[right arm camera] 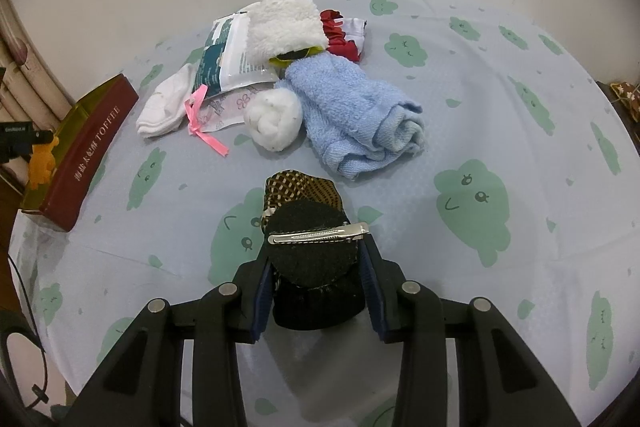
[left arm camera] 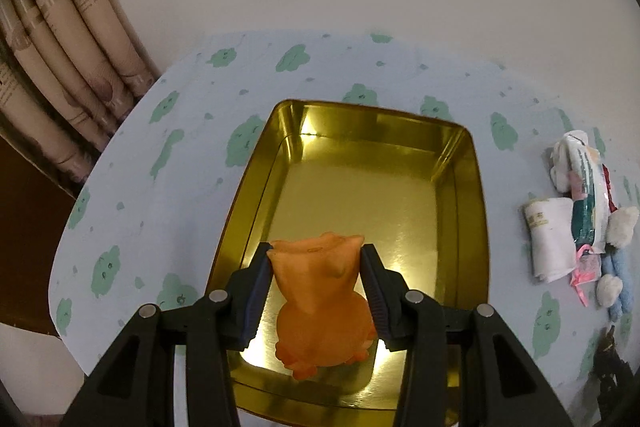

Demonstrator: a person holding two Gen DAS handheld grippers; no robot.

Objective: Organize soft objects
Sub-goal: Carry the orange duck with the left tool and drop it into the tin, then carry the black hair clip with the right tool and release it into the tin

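In the left wrist view, the left claw (left arm camera: 317, 259) points steeply down over a golden tin box (left arm camera: 468, 163) that stands on the desk (left arm camera: 160, 195), which has a pale blue cloth with green cloud figures. The two fingers are clamped on one orange soft toy (left arm camera: 316, 291); the pads press its upper part from both sides, and its lower body hangs between the fingers, above the near part of the box floor. Whether the toy touches the floor, I cannot tell. At the right side of this view, well apart from the box, lies a small heap of soft things (left arm camera: 580, 215).

In the right wrist view, the right claw (right arm camera: 317, 255) also points down to the desk. Its fingers are closed on one dark fabric hair piece (right arm camera: 312, 259) with one metal clip (right arm camera: 318, 231) across it; a checkered part sticks out beyond the fingertips. Farther away lies the heap: one blue towel (right arm camera: 352, 111), one white cotton ball (right arm camera: 273, 119), one white sock (right arm camera: 164, 103), one fluffy white piece (right arm camera: 284, 25), one plastic packet (right arm camera: 226, 59), one pink ribbon (right arm camera: 200, 123) and one red fabric piece (right arm camera: 340, 33). At the left edge stands the box's red outer wall, and the orange toy is seen beside it.
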